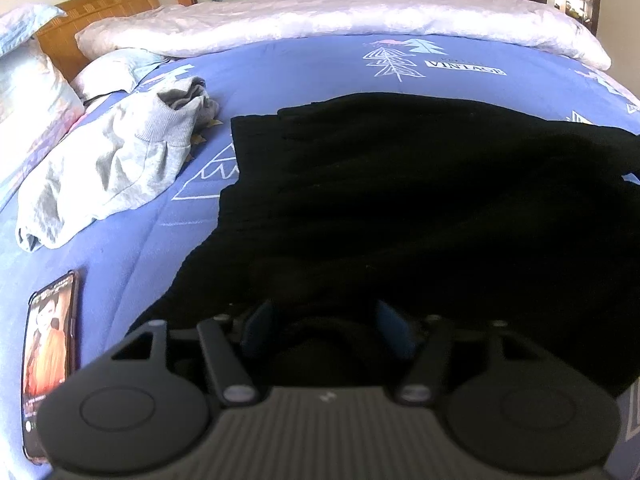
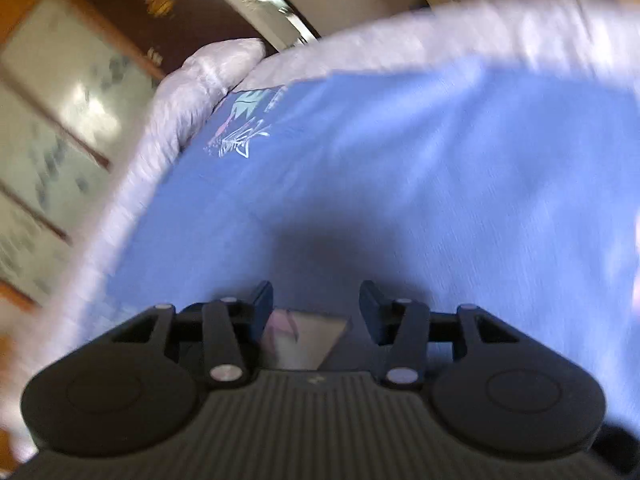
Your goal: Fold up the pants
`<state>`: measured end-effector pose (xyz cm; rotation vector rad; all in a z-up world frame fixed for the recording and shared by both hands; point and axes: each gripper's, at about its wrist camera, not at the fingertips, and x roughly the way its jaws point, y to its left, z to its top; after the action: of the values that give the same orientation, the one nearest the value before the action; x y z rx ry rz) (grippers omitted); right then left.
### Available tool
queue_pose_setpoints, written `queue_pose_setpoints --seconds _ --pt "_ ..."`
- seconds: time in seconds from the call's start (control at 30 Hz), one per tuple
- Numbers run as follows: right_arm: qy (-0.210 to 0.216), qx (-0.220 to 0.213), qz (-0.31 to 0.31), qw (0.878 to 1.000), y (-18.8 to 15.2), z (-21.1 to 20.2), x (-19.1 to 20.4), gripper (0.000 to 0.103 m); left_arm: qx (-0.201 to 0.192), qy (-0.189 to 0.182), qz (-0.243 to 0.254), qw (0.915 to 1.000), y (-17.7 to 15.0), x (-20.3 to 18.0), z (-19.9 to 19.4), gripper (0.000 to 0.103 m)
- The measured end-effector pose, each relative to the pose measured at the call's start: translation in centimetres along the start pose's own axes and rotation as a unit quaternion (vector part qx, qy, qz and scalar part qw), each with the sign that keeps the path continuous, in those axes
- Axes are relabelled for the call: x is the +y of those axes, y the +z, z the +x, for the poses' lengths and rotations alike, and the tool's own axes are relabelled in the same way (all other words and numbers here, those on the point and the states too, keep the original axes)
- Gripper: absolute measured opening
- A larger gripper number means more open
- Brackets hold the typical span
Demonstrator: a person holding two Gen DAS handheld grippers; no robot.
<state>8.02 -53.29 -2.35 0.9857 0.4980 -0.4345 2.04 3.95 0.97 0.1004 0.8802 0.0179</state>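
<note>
The black pants lie spread on the blue bedsheet in the left wrist view, with one layer folded over at the far side. My left gripper hangs low over their near edge. Its fingers stand apart, a hump of black cloth lies between them, and the pads do not press it. In the blurred right wrist view, my right gripper is open over the bare blue bedsheet with nothing between its fingers. The pants do not show there.
A crumpled grey garment lies left of the pants. A phone with a lit screen rests at the near left. A white quilt is bunched along the far side, with pillows and a wooden headboard at left.
</note>
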Motion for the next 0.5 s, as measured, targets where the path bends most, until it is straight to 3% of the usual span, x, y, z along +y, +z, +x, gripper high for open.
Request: queue_pose_setpoints --seconds 0.2,0.33,0.4,0.43,0.5 --pt "0.033 0.043 -0.088 0.995 -2.7 -0.3 3.2 0.077 -0.009 0.001 -0.001 1.0000 -0.2 -0.2 0.0 0.064" --pt "0.002 0.079 -0.186 0.979 -4.3 2.8 6.0 0.078 -0.014 -0.007 -0.001 0.9999 -0.3 0.1 0.0 0.065" --pt "-0.035 0.069 -0.260 0.963 -5.3 3.7 8.1 0.050 -0.017 -0.010 0.000 0.9998 -0.4 0.1 0.0 0.065" --pt "-0.053 0.060 -0.294 0.952 -5.8 4.1 8.9 0.047 -0.019 -0.011 0.001 0.9998 -0.4 0.1 -0.1 0.065" --pt "-0.070 0.047 -0.342 0.936 -5.9 5.0 10.4 0.024 -0.021 -0.013 0.003 0.9997 -0.5 0.2 -0.1 0.065"
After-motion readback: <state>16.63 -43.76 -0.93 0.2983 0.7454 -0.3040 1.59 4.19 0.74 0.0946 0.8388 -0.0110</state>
